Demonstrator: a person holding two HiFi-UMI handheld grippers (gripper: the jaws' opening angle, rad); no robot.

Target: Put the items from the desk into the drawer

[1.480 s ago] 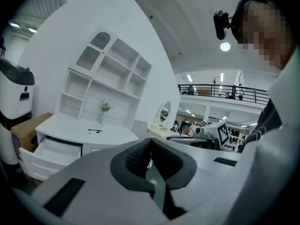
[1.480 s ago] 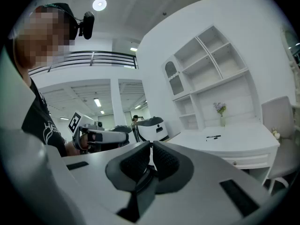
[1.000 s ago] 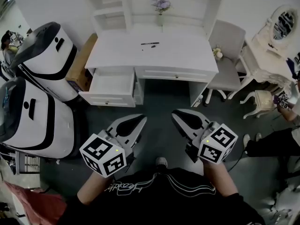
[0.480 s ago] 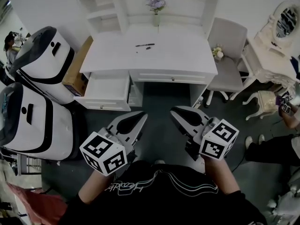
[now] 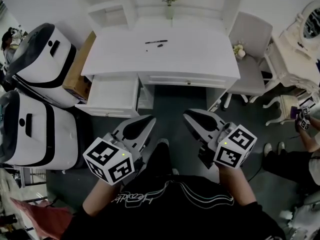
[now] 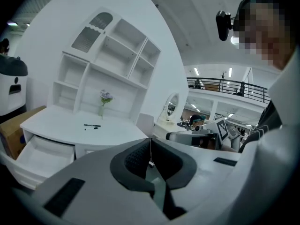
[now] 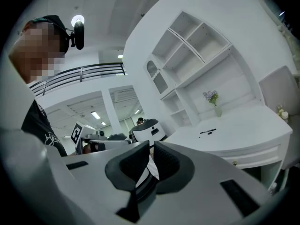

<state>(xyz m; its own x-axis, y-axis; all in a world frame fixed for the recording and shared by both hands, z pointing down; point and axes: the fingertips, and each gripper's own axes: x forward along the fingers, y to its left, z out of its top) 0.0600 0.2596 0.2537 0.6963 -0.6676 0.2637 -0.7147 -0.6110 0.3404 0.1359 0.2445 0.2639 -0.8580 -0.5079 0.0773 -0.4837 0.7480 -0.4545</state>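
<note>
2 bulky white-and-black machines (image 5: 40,59) and a brown cardboard box (image 5: 80,74) crowd the left side of the white wooden desk (image 5: 200,54). Its white left drawer (image 5: 112,91) is open. Left gripper (image 5: 150,119) jaws pressed together, right gripper (image 5: 187,115) all but together; both empty, well short of the desk. Thin black pen (image 5: 156,41) on the desktop.

No readable text — the script on the black shirt (image 5: 175,211) blurs.

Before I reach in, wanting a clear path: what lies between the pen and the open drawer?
Only bare white desktop lies between the pen and the open drawer, as the head view shows.
</note>
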